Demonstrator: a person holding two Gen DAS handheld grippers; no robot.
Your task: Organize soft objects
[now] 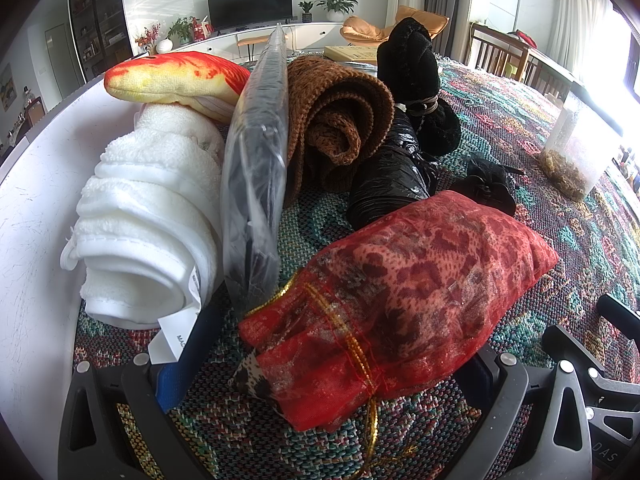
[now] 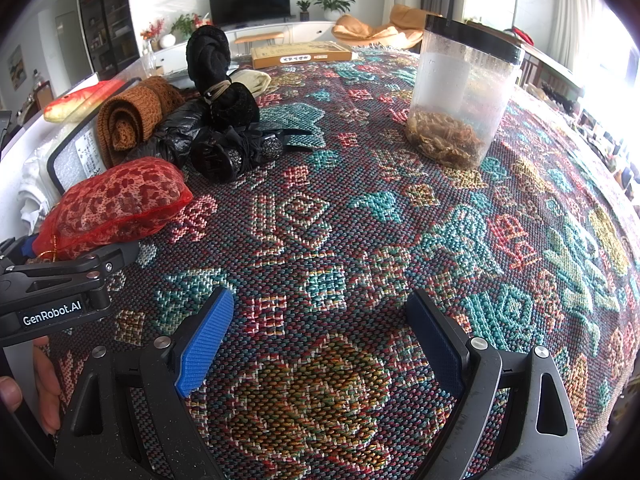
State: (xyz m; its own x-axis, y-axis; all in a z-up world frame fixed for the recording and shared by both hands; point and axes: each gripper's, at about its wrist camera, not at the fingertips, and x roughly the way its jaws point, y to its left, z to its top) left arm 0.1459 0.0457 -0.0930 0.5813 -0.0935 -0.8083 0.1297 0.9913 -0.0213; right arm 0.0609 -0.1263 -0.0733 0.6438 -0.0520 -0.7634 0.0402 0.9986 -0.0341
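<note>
In the left wrist view my left gripper point(image 1: 320, 384) stands open with its jaws on either side of the tied end of a red mesh pouch point(image 1: 404, 296) holding leopard-print cloth, which lies on the patterned tablecloth point(image 1: 560, 184). Behind it stand a rolled white towel point(image 1: 148, 216), a plush fish point(image 1: 172, 76), a clear plastic packet point(image 1: 256, 168), a brown knit roll point(image 1: 340, 112), a black plastic bag point(image 1: 388, 176) and a black plush point(image 1: 416, 76). My right gripper point(image 2: 320, 340) is open and empty over bare cloth. The pouch point(image 2: 120, 204) lies to its far left.
A clear lidded jar point(image 2: 464, 96) with dried contents stands at the right of the table. A black hair clip with ties point(image 2: 228, 152) lies beside the pile. A flat yellow box point(image 2: 304, 54) lies at the far edge. A white wall or board point(image 1: 36, 208) borders the pile's left.
</note>
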